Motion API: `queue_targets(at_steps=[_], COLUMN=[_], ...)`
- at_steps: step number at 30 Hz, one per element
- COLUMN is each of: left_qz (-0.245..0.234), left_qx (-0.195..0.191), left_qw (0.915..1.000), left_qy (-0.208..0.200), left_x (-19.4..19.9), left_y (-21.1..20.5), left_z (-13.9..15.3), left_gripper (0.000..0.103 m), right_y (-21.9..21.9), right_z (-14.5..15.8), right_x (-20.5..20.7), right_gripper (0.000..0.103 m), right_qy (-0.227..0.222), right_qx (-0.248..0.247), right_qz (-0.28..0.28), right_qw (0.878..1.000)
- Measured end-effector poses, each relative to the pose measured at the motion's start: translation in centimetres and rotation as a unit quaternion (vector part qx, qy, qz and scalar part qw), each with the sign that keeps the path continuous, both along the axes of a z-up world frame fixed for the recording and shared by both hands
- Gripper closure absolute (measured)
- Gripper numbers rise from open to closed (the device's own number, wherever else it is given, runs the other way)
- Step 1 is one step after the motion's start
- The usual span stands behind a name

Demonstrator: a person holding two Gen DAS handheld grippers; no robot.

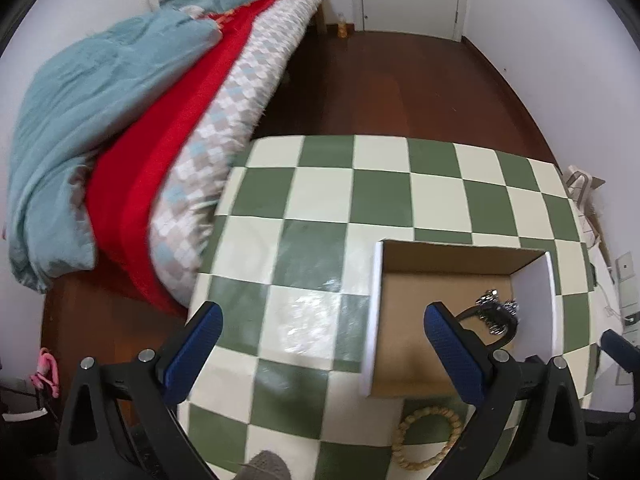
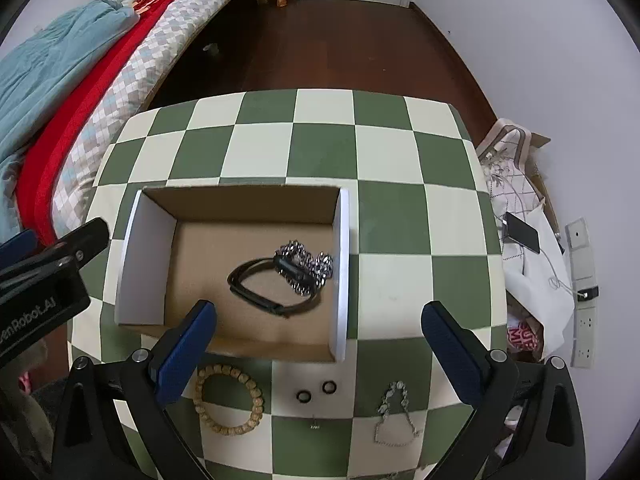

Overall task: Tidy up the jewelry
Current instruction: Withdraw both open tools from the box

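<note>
An open cardboard box (image 2: 156,256) (image 1: 532,292) sits on the green-and-white checked table (image 2: 320,140). Inside lie a black band (image 2: 256,288) and a silver chain bracelet (image 2: 308,264), also seen in the left wrist view (image 1: 496,312). In front of the box lie a wooden bead bracelet (image 2: 228,400) (image 1: 426,438), two small dark rings (image 2: 316,392), a tiny stud (image 2: 315,426) and a silver chain bracelet (image 2: 394,416). My right gripper (image 2: 320,336) is open and empty above the box's near edge. My left gripper (image 1: 324,340) is open and empty over the table, left of the box.
A bed with blue, red and checked bedding (image 2: 80,72) runs along the table's left. Bags, a phone (image 2: 520,232) and a power strip (image 2: 584,292) lie on the floor at the right. Wooden floor (image 2: 340,40) lies beyond the table.
</note>
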State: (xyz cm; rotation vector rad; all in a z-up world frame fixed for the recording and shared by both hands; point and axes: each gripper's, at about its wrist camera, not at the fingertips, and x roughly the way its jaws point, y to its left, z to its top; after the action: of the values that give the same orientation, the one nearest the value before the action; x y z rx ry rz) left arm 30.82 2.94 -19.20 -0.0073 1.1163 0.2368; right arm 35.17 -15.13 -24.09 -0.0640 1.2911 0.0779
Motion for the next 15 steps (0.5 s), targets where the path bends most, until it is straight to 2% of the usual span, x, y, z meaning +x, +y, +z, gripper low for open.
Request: queue_targets(at_steps=[6, 15], left_qz=[-0.004, -0.012], left_qx=[0.015, 0.024], left_qw=[0.9994, 0.9971], left_qy=[-0.031, -0.071], left_x=[-2.7, -6.4], left_y=[0.0, -0.2], left_z=[1.9, 5.6], left_gripper=[0.000, 0.000], right_y=[0.0, -0.1], right_z=[1.3, 5.7], right_x=[-2.2, -5.2], right_gripper=[0.000, 0.000], right_qy=[-0.026, -0.083], right_qx=[-0.003, -0.006], right_qz=[-0.010, -0.022], right_qw=[1.000, 0.996])
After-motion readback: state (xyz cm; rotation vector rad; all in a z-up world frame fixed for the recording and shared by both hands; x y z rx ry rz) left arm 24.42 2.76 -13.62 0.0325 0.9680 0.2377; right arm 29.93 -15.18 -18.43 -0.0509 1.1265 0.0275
